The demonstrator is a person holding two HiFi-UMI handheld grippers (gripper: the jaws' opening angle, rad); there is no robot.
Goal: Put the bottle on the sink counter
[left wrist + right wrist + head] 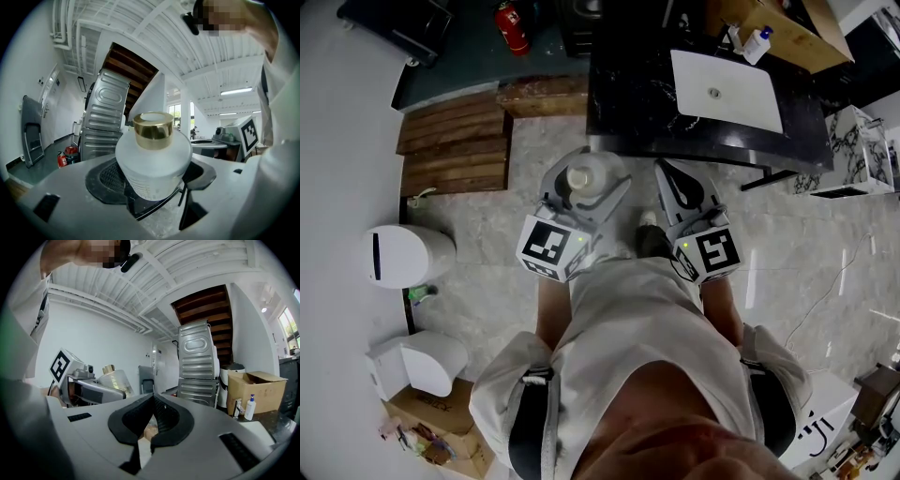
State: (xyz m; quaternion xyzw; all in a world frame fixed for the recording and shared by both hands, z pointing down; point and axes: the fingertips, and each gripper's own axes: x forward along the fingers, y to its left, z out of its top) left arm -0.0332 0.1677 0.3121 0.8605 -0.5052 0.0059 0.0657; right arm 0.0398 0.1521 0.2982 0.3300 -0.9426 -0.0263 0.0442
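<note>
In the middle of the head view, the left gripper [582, 187] is pinching a squat, frosted-white bottle [152, 161] with a shiny gold cap between its jaws, just below the black sink counter [628, 105] at the frame's top, while the right gripper [152, 404] beside it is keeping its jaws pressed together on nothing.

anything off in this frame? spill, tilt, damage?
Nothing stands out. The left gripper holds the bottle, gold cap on, no spill visible. The right gripper is shut and empty. The sink counter shows no damage.
</note>
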